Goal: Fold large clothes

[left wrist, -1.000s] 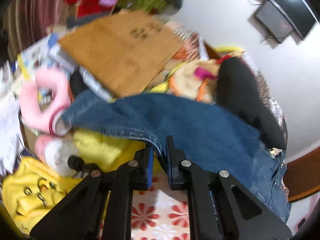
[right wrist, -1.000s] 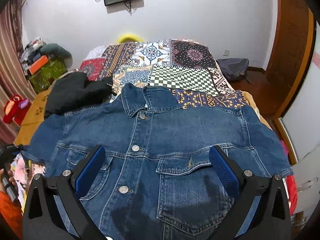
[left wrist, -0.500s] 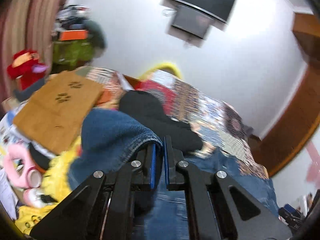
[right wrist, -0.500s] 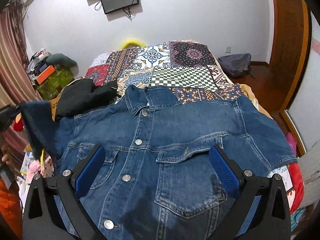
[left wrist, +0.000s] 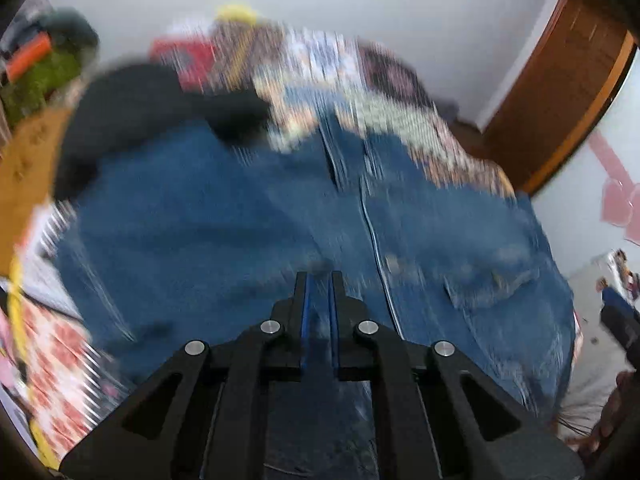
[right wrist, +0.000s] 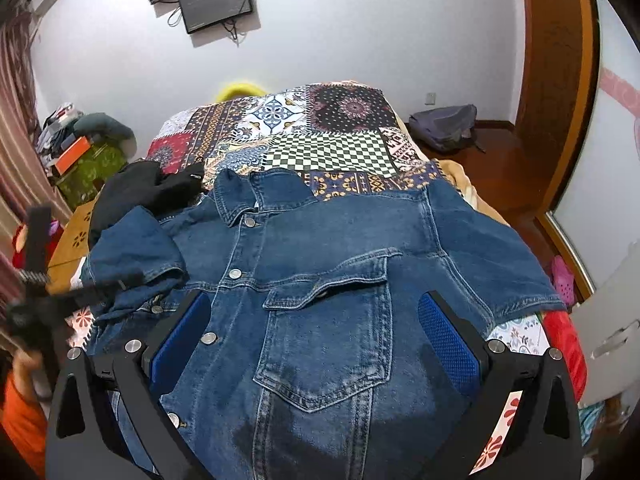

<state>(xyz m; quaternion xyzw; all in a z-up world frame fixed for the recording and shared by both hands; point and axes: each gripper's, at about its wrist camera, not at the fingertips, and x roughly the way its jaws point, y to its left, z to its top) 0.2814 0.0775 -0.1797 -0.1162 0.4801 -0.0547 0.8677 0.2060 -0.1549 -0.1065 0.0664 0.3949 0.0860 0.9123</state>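
Both grippers sit over the denim jacket (right wrist: 320, 280) spread on the bed (right wrist: 340, 152). Left gripper (left wrist: 319, 280), at 9 o'clock, apparently clenched on its sleeve (right wrist: 132, 248); blur obscures contact. Right gripper (right wrist: 316, 316) released.

Black garment (right wrist: 140, 188) crowds the denim jacket's (right wrist: 328, 280) far left shoulder; patchwork quilt (right wrist: 320, 136) beyond lies open.

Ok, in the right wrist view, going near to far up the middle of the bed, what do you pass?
Right gripper, jaws wide open → denim jacket chest pocket → jacket collar → checkered patch of the quilt → yellow object at the head of the bed → wall-mounted screen.
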